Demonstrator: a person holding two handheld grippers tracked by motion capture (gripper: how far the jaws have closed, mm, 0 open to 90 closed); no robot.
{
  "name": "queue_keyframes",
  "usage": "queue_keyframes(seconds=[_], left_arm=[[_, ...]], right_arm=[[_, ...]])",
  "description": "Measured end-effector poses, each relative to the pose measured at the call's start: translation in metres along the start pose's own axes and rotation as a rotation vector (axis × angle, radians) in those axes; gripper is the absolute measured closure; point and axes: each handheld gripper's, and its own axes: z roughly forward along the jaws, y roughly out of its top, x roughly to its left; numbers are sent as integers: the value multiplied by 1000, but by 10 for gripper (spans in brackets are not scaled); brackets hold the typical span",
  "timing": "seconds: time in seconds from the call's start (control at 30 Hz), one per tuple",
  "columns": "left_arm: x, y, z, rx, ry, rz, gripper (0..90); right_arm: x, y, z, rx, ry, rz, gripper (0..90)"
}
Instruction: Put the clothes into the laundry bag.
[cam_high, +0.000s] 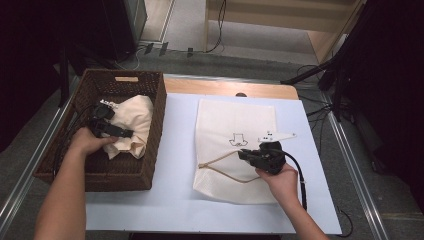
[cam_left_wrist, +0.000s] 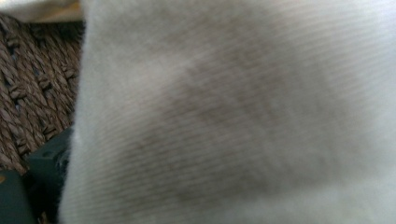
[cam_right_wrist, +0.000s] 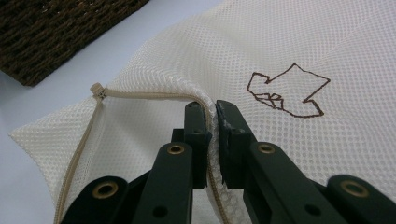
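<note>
Mesh laundry bag (cam_high: 235, 150) lay pinched at its zipper edge by the right gripper (cam_right_wrist: 211, 109), while the left gripper (cam_high: 107, 127), its jaw state unreadable, met cream cloth (cam_high: 132, 125) in the wicker basket (cam_high: 155, 100).

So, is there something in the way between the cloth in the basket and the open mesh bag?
Only the basket wall beside the bag: the cream cloth must be lifted over it. Beyond it the pale table cover lies bare up to the mesh bag, whose zipper edge the right gripper holds up.
</note>
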Motion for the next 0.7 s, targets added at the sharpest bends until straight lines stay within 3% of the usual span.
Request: queue_keyframes(seconds=[0.17, 0.23, 0.47, 0.5, 0.53, 0.57, 0.63, 0.67, 0.7], left_arm=[[-8, -6, 4, -53, 51, -10, 0], [-9, -5, 2, -41, 53, -18, 10], [-14, -3, -6, 2, 86, -55, 175], [-15, -2, -8, 12, 72, -49, 201], [-19, 0, -11, 17, 18, -56, 375], [-25, 2, -10, 24, 40, -23, 456], [-33, 4, -10, 34, 43, 14, 555], [-33, 4, -10, 39, 37, 5, 570], [-31, 3, -10, 38, 17, -35, 596]], right_arm=[[-1, 0, 1, 1, 7, 5, 838], [-1, 0, 1, 1, 7, 9, 839], [-1, 0, 1, 1, 2, 9, 843], [-1, 0, 1, 0, 2, 8, 843], [-1, 0, 1, -1, 3, 9, 843], [-1, 0, 1, -1, 1, 8, 843], [-2, 0, 1, 1, -1, 12, 843], [-2, 0, 1, 1, -1, 13, 843], [-2, 0, 1, 3, 0, 13, 843]])
